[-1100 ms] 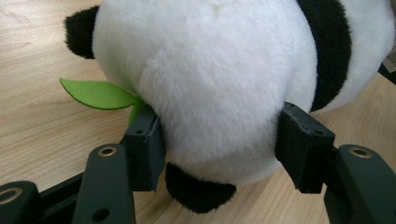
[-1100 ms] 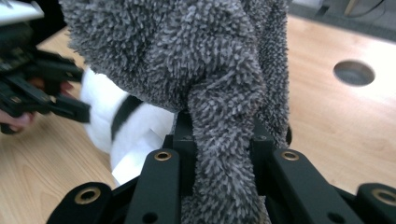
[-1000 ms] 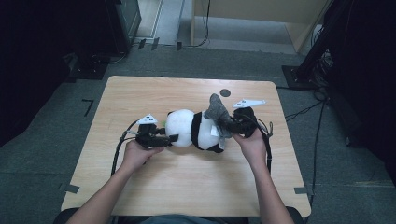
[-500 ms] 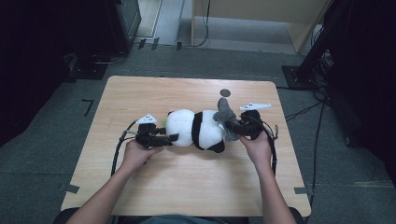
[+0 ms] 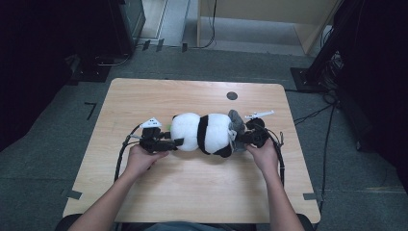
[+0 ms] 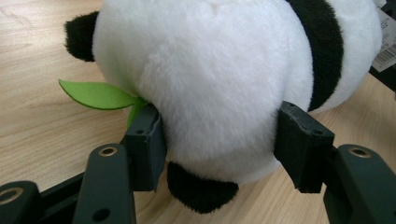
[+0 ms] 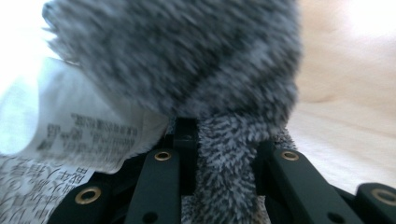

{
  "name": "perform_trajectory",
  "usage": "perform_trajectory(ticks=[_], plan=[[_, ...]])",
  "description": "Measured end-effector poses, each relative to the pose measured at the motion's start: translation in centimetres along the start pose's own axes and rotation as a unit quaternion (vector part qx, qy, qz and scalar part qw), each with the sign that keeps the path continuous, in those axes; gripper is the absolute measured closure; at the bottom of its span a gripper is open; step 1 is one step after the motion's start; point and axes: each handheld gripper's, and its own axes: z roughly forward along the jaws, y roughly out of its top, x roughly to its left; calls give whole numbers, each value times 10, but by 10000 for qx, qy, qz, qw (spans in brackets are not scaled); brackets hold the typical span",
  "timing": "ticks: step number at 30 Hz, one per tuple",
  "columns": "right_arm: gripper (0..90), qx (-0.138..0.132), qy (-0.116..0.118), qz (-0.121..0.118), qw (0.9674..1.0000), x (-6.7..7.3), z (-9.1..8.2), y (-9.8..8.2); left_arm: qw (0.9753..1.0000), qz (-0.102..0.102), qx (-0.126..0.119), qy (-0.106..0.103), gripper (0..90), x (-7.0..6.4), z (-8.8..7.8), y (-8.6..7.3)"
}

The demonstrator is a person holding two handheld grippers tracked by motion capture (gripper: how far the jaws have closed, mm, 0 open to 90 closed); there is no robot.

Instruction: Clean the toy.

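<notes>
Pale wooden surface (image 5: 192,187) on grey carpet, dark equipment around it, a small black disc (image 5: 232,95) set near its far edge. Lying across the middle, a black-and-white plush panda toy (image 5: 204,132), long axis running left to right along the surface, parallel to the person's near edge. At the panda's left end, the left claw (image 5: 177,142), jaws part open and set on both sides of the round white head, pads pressed into the fur on each flank in the left gripper view (image 6: 219,154); a green felt leaf (image 6: 95,94) poking out just beside the panda and touching one pad. At the panda's right end, the right claw (image 5: 236,138), closed tight on a grey fuzzy plush piece (image 7: 224,163) that sits against the panda's rear, with a white printed fabric label (image 7: 70,135) hanging beside that grey piece. Both claws thus facing each other along the panda's length, one at each end, neither nearer than the other. Judged from this: any pull apart would run straight along that axis, grey piece away to the panda's right while the head stays pinned at the left.
</notes>
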Motion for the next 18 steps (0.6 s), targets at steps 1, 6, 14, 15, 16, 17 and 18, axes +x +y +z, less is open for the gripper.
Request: perform_trajectory(ticks=[1, 6, 14, 15, 16, 17, 18], plan=[[735, -7, 59, 91, 9999, -1, 2, -1, 10000, -1, 0, 4, 399, 0, 0, 0], [732, 189, 110, 134, 9997, -5, 10, -4, 10000, 24, -1, 11, 399, 0, -1, -1], [732, 436, -4, 195, 9989, -9, 11, -4, 10000, 73, 38, 41, 400, 0, -1, -1], [733, 398, -94, 185, 9990, -10, 7, -3, 10000, 74, 41, 42, 400, 0, -1, -1], [733, 336, -147, 201, 9991, -11, 3, -3, 10000, 73, 45, 45, 400, 0, -1, -1], [733, 282, -174, 214, 9992, -12, 0, -3, 9999, 83, 51, 54, 400, -1, -1, -1], [734, 185, -203, 250, 9993, -15, -5, -2, 9999, 85, 59, 60, 400, -1, -1, -1]])
